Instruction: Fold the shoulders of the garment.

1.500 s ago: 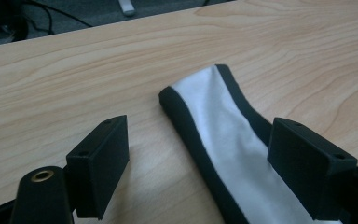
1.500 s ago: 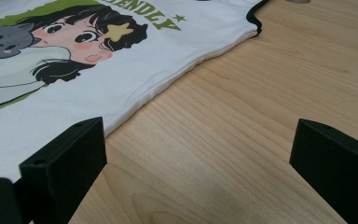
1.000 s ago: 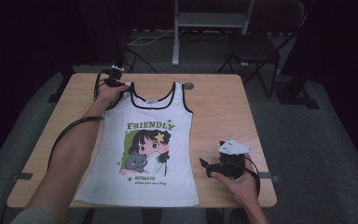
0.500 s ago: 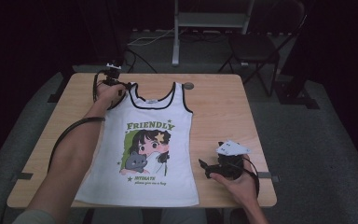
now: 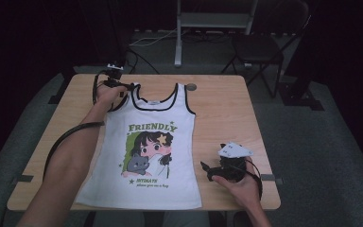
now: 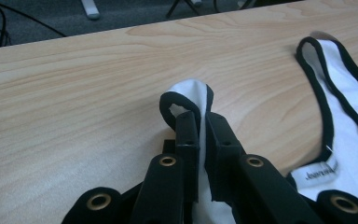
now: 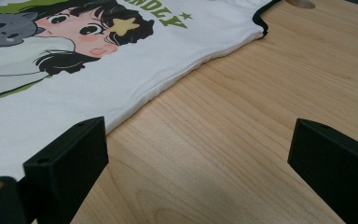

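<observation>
A wooden table (image 5: 227, 109) filled the middle of the frame. A white tank top (image 5: 146, 156) with a cartoon girl lay flat across its centre-left. At the upper left, the left gripper (image 5: 123, 87) had just closed its jaws, pinching the shirt's black-edged shoulder strap (image 6: 186, 100). At the lower right, the right gripper (image 5: 208, 169) rested on bare wood, jaws wide apart, holding nothing.

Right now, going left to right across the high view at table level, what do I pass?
Left gripper shut on the tank top's shoulder strap → tank top spread flat → bare strip of table → right gripper resting open on the wood → table's right edge.
</observation>
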